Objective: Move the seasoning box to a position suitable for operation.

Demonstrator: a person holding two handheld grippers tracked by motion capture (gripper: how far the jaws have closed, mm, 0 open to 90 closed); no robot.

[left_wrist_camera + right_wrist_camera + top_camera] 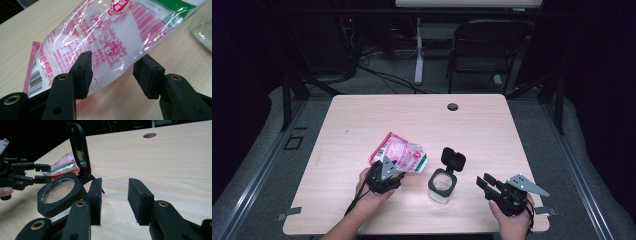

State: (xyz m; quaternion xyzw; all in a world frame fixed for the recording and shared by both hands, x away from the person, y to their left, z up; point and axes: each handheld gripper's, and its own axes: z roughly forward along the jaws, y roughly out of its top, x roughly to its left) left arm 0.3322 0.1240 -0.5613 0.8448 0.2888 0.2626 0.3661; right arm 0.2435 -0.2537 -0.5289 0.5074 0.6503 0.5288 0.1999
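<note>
a clear container with a black rim stands upright on the pale wooden surface, near the front edge and between the two hands. its black hinged lid is flipped open and stands up behind the mouth, on the far side from the person. in the right gripper view the mouth is a wide round opening in the black collar; what is in the jar, if anything, cannot be told from these pictures.

just left of the container lies a plastic pouch, clear film printed in pink and white with a green band at one end. it holds something white that fills most of it. its long axis runs slantwise across the surface: the green end points toward the container, the pink sealed end points away to the far left. in the left gripper view the pouch looks lifted at the green end, its lower edge clear of the wood.

the left tongs are spread, one pad on each side of the pouch's near edge; the left pad overlaps the film, but a firm pinch cannot be told. the right tongs are spread with nothing between them, low over the surface just right of the container, pointing toward it.
</note>
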